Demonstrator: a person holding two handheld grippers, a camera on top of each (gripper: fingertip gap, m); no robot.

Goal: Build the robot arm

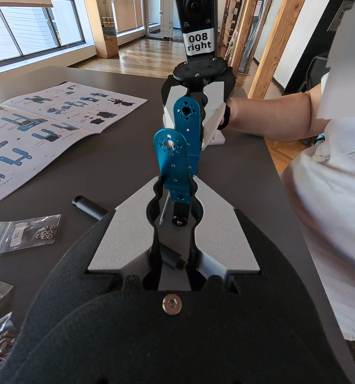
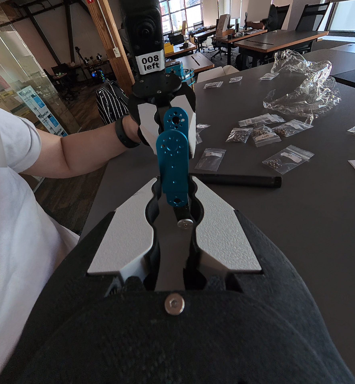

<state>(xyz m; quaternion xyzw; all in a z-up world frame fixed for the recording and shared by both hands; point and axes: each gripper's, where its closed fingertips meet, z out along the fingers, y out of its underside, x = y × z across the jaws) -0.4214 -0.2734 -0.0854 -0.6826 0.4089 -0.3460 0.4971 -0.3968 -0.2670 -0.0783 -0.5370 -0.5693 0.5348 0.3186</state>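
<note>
A blue metal bracket has two upright arms with round hole patterns. My left gripper [image 1: 176, 178] is shut on the near arm [image 1: 170, 158]. My right gripper [image 1: 188, 133] faces it from beyond and is shut on the far arm [image 1: 186, 118]. In the right wrist view my right gripper [image 2: 174, 178] grips the near arm [image 2: 172, 166], and the left gripper [image 2: 172, 145] grips the arm behind it [image 2: 175, 121]. A black servo with a silver disc [image 2: 184, 224] hangs under the bracket. The assembly is held above the dark table [image 1: 114, 162].
An open instruction booklet [image 1: 47, 124] lies at the left. A black rod [image 2: 239, 180] lies beneath the grippers. Small bags of hardware [image 2: 289, 159] and crumpled clear plastic [image 2: 301, 87] lie beyond. A person's forearm [image 1: 266, 118] and white shirt are along the table edge [image 1: 280, 187].
</note>
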